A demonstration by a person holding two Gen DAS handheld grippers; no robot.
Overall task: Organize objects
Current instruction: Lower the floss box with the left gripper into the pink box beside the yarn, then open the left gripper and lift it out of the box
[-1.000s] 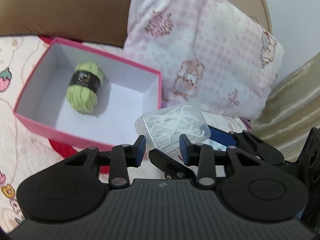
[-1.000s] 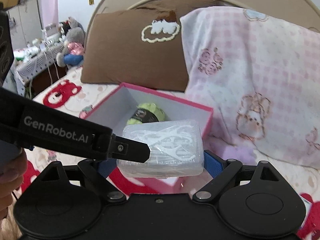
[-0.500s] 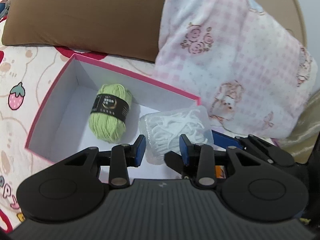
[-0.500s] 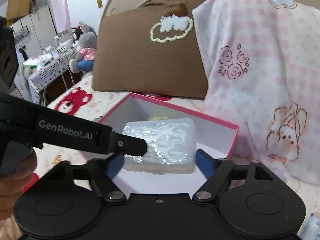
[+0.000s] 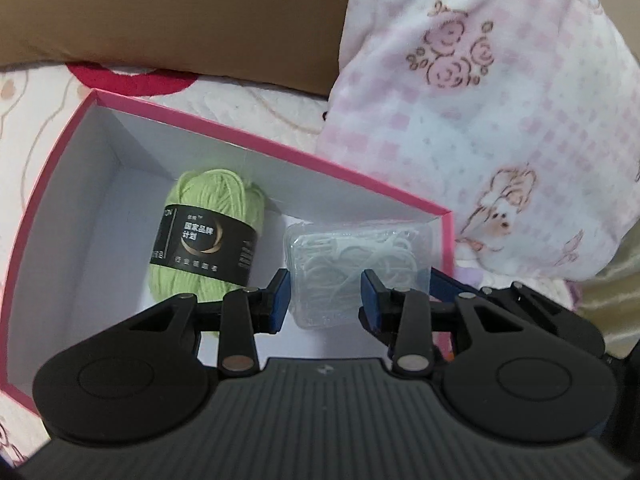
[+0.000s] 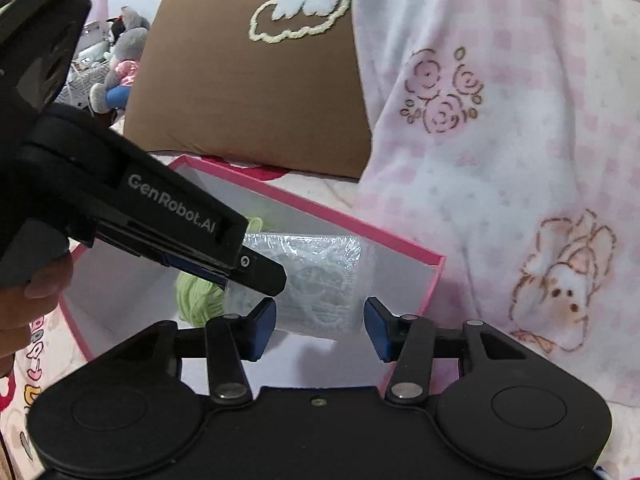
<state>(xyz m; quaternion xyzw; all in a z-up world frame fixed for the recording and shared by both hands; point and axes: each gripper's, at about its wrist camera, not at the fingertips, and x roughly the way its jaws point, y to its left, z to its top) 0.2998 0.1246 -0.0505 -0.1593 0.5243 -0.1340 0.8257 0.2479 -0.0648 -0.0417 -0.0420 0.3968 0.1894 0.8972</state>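
Left tongs (image 5: 322,296) are pinching the clear plastic case of floss picks (image 5: 360,268) by its near corner, jaws just starting to ease apart. The case is hanging over the right end of the pink box (image 5: 256,140), low inside its walls; contact with the floor cannot be judged. Right tongs (image 6: 320,322) are closing with nothing pressed between the pads; the case (image 6: 320,280) is sitting just ahead of them. Green yarn skein (image 5: 208,236) is already lying in the box, beside the case. Box is resting on the bed (image 5: 248,100). Judgement: one item stowed, second nearly placed; release and withdrawal are remaining. Further loose items are not showing.
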